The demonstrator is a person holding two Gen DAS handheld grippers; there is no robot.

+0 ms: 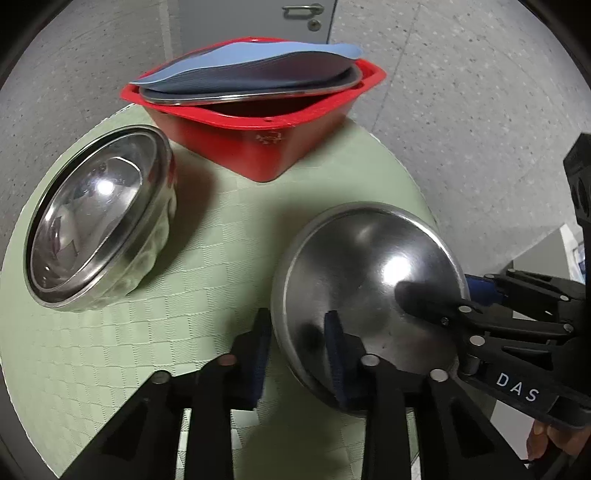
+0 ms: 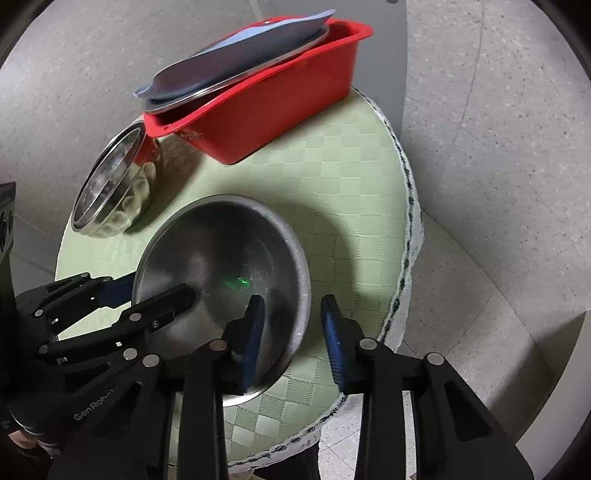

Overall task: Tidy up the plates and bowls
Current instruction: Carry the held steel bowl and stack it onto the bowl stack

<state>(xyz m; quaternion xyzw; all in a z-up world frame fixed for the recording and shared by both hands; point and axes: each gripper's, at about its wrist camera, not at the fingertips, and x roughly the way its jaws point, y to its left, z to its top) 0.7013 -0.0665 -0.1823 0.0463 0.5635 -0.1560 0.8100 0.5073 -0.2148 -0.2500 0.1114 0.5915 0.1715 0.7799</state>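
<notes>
A plain steel bowl (image 1: 369,266) (image 2: 221,251) sits upright on the round table near me. My left gripper (image 1: 299,347) (image 2: 147,291) is shut on its left rim, one finger inside and one outside. On the opposite rim my right gripper (image 2: 291,332) (image 1: 436,288) is shut the same way, its inner finger against the bowl's wall. A second steel bowl (image 1: 85,221) (image 2: 110,184) with a dimpled side stands farther left. Behind, a red basin (image 1: 266,144) (image 2: 280,103) holds a steel plate with a blue-grey plate (image 1: 251,70) (image 2: 236,55) on top, both tilted across its rim.
A green checked cloth (image 1: 221,236) (image 2: 351,184) covers the table; its right edge (image 2: 406,206) drops to speckled floor. A grey door (image 1: 258,18) stands behind the basin. Bare cloth lies between the two bowls and to the right of the held one.
</notes>
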